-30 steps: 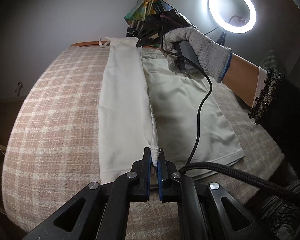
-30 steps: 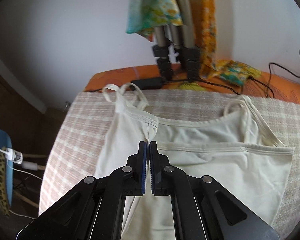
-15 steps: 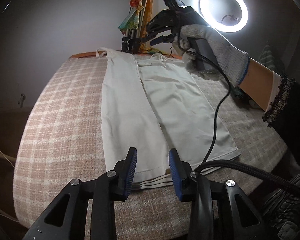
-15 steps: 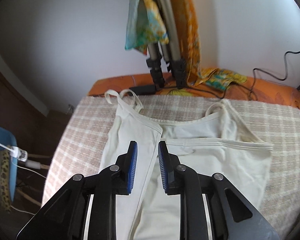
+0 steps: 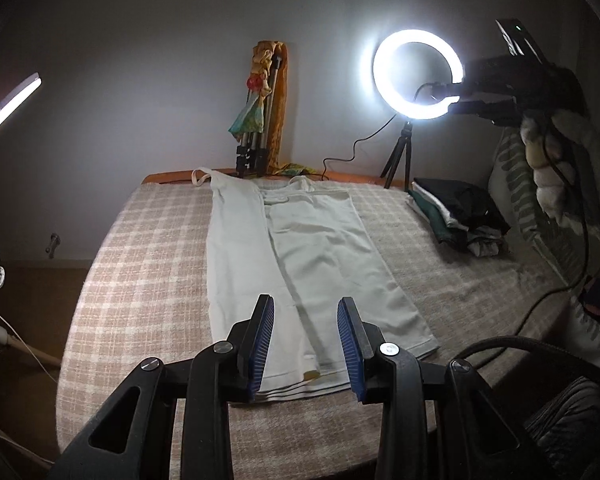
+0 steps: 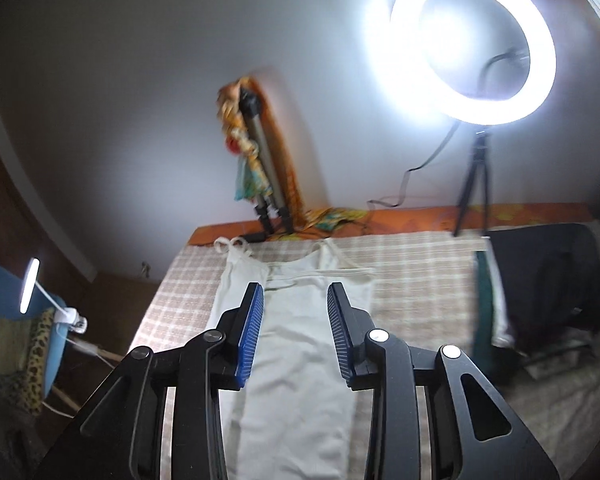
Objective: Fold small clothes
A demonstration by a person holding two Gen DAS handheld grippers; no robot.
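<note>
A cream strappy top (image 5: 324,256) lies flat on the checked pink cloth (image 5: 148,264), its left third folded over the middle. My left gripper (image 5: 306,342) is open and empty, raised above the top's near hem. My right gripper (image 6: 296,334) is open and empty, lifted high over the top (image 6: 300,360). In the left wrist view the right gripper (image 5: 496,92) shows at the upper right, held by a gloved hand, well away from the top.
A pile of dark folded clothes (image 5: 460,216) sits at the right of the cloth. A lit ring light (image 5: 418,74) on a small tripod and a folded tripod (image 5: 256,132) draped with coloured fabric stand at the far edge. Cables trail at the right.
Both grippers let go of the folded edge and opened. Both drew back and up from the top; the right one rose up and to the right.
</note>
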